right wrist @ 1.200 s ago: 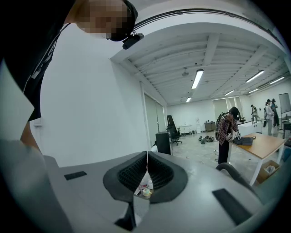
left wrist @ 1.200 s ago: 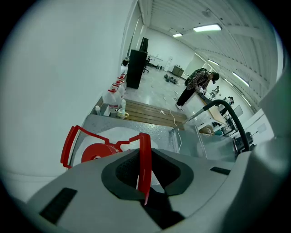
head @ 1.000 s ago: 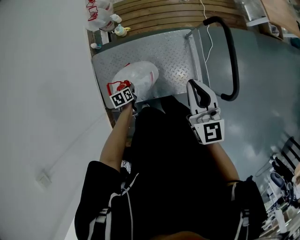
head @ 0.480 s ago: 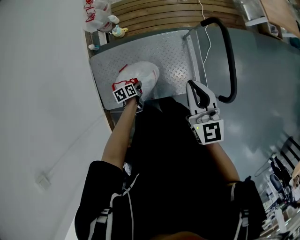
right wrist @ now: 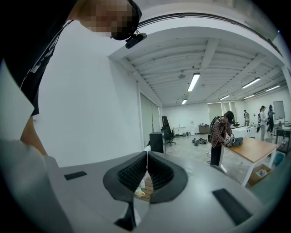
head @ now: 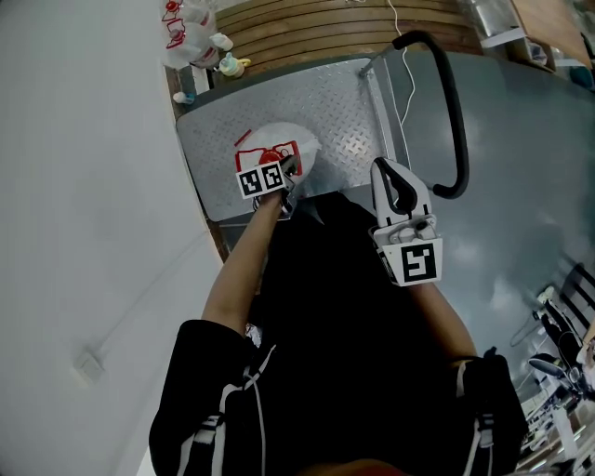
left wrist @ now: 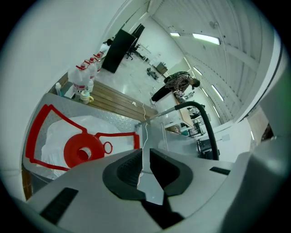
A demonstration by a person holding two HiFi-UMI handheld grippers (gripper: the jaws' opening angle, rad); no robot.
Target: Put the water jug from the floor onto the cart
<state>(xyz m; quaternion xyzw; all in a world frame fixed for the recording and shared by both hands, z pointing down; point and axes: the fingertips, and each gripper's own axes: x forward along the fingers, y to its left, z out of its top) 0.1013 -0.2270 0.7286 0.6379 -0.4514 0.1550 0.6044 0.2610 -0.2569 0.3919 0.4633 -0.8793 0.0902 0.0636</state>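
Head view: the jug (head: 302, 149) is found resting on the cart (head: 344, 102) deck. The left gripper (head: 290, 167) is held over its near edge. The right gripper (head: 386, 169) is held apart from it, beside the push bar (head: 456, 112).

Left gripper view: the jaws are parted by a narrow slit, and nothing is seen between them. The jug's red strap (left wrist: 120, 134) is noted just beside the left jaw tip.

Right gripper view: the jaws are closed tip to tip, and nothing is held.

White wall (head: 93, 186) beside a glossy grey floor (head: 530, 186) — wooden slats (head: 316, 28) at its far edge; strip lights (right wrist: 193, 82) line the beamed ceiling (right wrist: 218, 50).
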